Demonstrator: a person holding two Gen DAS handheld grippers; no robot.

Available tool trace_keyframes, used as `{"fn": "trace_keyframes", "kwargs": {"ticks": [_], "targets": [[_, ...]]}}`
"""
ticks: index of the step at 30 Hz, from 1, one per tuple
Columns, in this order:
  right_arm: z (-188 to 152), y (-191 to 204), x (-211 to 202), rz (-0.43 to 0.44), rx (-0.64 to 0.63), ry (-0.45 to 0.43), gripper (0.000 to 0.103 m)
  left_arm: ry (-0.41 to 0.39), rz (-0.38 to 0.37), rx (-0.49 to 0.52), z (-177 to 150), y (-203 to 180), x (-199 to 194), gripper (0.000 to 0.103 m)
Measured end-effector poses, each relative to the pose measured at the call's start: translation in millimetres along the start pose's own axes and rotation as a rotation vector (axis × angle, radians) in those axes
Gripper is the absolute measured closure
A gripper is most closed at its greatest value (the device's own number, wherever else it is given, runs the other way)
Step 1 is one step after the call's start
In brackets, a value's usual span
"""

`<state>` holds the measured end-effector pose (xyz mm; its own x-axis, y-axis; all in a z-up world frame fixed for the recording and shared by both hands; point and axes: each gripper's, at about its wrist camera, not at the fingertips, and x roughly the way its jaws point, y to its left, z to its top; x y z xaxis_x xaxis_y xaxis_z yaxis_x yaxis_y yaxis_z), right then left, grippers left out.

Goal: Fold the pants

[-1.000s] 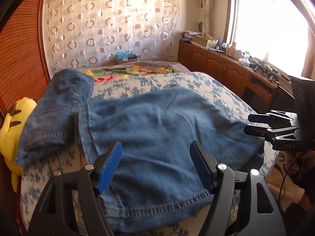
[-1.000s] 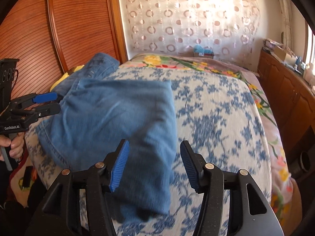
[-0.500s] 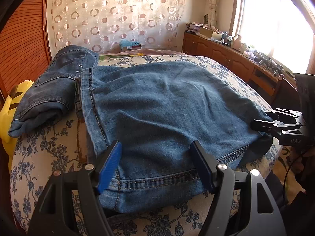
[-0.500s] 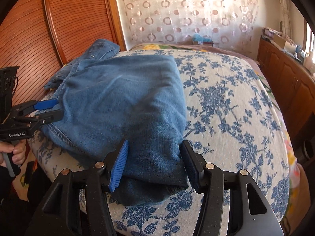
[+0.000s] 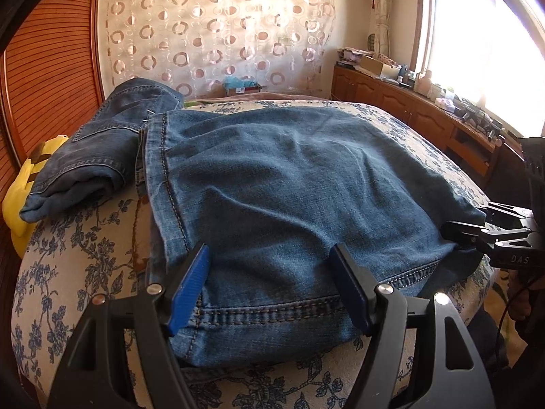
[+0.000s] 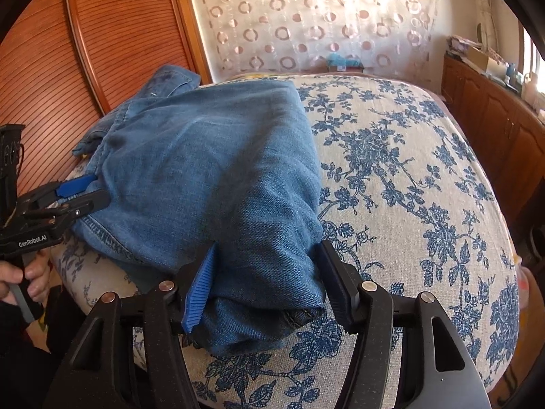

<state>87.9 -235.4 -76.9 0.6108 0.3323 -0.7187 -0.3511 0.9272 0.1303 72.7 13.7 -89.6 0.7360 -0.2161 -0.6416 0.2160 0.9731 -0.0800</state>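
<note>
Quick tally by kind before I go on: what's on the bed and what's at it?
Jeans: 2, a flat pair and a folded pair
Grippers: 2, left gripper, right gripper
Yellow plush: 1
Total: 5

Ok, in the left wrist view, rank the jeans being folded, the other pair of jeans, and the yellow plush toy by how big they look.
1. Jeans being folded, largest by far, though nearest the camera.
2. Other pair of jeans, clearly smaller.
3. Yellow plush toy, smallest, but partly hidden behind the jeans and bed, so its true size is unsure.
</note>
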Motion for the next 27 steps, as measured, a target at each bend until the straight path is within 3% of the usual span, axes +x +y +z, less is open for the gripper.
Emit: {"fn": "trace_keyframes", "kwargs": {"ticks": [6,13,20,27], "targets": [[-2.4,1.4,-0.7,-0.011,-0.003,-0.016,0.042,-0.014,0.022,0.013,-3.8,-3.8,-4.8,0.031],[0.3,2.2,0.1,-0.015,0.014,0.001,0.042,0.005,-0.017,0.012,-1.8,1.7,-16.9,0.031],[10.6,9.3,-3.7,0.054,0.012,0.021,0.085,0.030,-0.011,0.003,2.5,8.1,-28.6,0.031],[37.4,21.6,-26.5,0.090,0.013,-0.053,0.089,0.057,0.023,-0.051,-1.3,26.8,-30.4,0.031]]}}
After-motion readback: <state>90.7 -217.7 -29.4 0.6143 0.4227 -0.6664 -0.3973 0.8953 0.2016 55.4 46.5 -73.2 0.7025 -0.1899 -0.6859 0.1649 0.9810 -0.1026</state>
